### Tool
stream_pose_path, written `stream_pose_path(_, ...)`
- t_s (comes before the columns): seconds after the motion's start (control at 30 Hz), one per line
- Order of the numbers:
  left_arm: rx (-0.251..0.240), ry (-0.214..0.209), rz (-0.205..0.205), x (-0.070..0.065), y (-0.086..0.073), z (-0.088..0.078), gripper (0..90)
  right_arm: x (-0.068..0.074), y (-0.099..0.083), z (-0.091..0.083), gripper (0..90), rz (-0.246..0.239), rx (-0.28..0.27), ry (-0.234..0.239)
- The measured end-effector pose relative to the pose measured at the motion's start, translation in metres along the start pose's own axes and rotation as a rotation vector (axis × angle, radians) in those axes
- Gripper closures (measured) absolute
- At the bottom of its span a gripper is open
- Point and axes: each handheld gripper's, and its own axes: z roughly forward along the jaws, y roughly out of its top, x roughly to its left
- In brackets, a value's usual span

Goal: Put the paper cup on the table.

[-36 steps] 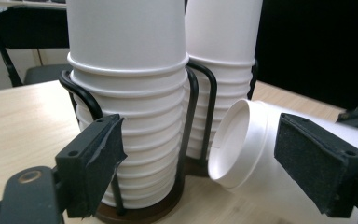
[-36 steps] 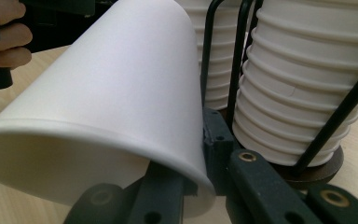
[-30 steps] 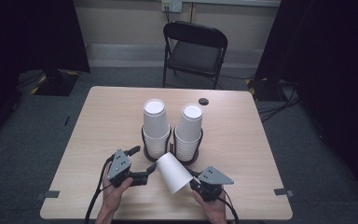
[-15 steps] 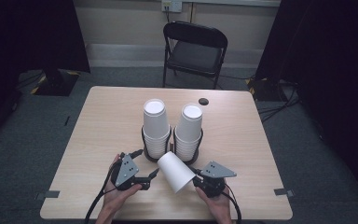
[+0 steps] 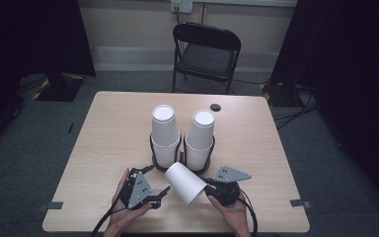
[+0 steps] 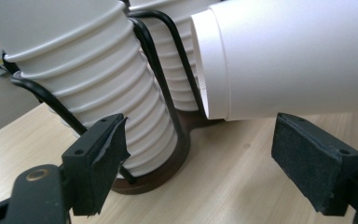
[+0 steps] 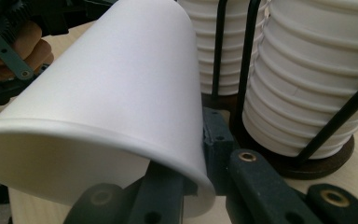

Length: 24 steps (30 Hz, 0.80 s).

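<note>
Sideways, a smooth white paper cup (image 5: pixel 186 181) sits pinched by the right gripper (image 5: pixel 208 190); left gripper (image 5: pixel 164 191) gapes, closing.

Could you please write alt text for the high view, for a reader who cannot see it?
The right gripper holds a single white paper cup tilted, by its rim, beside the left gripper, over a wooden table. Behind stand two cup stacks in a black wire holder.

A black folding chair (image 5: pixel 206 55) stands behind the wooden table (image 5: pixel 113 128). A small dark disc (image 5: pixel 215 107) lies near the table's far edge. Grey carpet (image 5: pixel 24 148) covers the floor, with cables (image 5: pixel 296 116) at the right.
</note>
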Motion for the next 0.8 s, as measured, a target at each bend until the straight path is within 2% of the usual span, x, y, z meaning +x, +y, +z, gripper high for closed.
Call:
stream_pose_path(0.07, 0.014, -0.003, 0.026, -0.003, 0.000, 0.001, 17.4, 0.000, 0.001, 0.000, 86.2, 0.000, 0.009, 0.004)
stream_pose_path(0.1, 0.023, 0.002, 0.046, -0.005, 0.001, 0.002, 16.6, -0.001, 0.002, 0.000, 86.2, -0.001, 0.033, 0.015)
stream_pose_path(0.13, 0.023, 0.002, 0.046, -0.005, 0.001, 0.002, 16.3, -0.001, 0.002, 0.000, 86.2, -0.001, 0.033, 0.015)
stream_pose_path(0.17, 0.033, 0.003, 0.070, -0.008, 0.002, 0.002, 15.4, -0.001, 0.002, 0.000, 86.2, 0.000, 0.051, 0.028)
stream_pose_path(0.2, 0.030, 0.000, 0.073, -0.009, 0.002, 0.002, 15.4, -0.001, 0.002, 0.000, 86.2, 0.000, 0.051, 0.028)
stream_pose_path(0.23, 0.039, 0.006, 0.096, -0.013, 0.002, 0.003, 15.5, -0.001, 0.002, -0.001, 86.1, 0.001, 0.057, 0.033)
stream_pose_path(0.27, 0.039, 0.006, 0.096, -0.013, 0.002, 0.003, 15.5, -0.001, 0.002, -0.001, 86.1, 0.001, 0.057, 0.033)
stream_pose_path(0.33, 0.055, 0.004, 0.133, -0.017, 0.003, 0.004, 15.5, -0.001, 0.003, -0.001, 86.1, 0.001, 0.071, 0.047)
stream_pose_path(0.37, 0.066, 0.025, 0.163, -0.021, 0.005, 0.005, 15.6, -0.002, 0.005, -0.001, 86.1, 0.000, 0.086, 0.051)
stream_pose_path(0.4, 0.066, 0.025, 0.163, -0.021, 0.005, 0.005, 15.6, -0.002, 0.005, -0.001, 86.1, 0.000, 0.086, 0.051)
stream_pose_path(0.43, 0.071, 0.036, 0.192, -0.025, 0.006, 0.006, 15.6, -0.003, 0.007, 0.000, 86.1, 0.006, 0.101, 0.058)
stream_pose_path(0.47, 0.071, 0.036, 0.192, -0.025, 0.006, 0.006, 15.6, -0.003, 0.007, 0.000, 86.1, 0.006, 0.101, 0.058)
stream_pose_path(0.6, 0.081, 0.052, 0.240, -0.032, 0.007, 0.008, 15.6, -0.004, 0.013, 0.002, 86.0, 0.009, 0.129, 0.061)
stream_pose_path(0.67, 0.086, 0.053, 0.247, -0.033, 0.007, 0.008, 15.6, -0.003, 0.015, 0.002, 86.0, 0.010, 0.131, 0.061)
stream_pose_path(0.8, 0.084, 0.080, 0.261, -0.035, 0.008, 0.009, 15.7, -0.004, 0.022, 0.001, 86.0, 0.015, 0.157, 0.069)
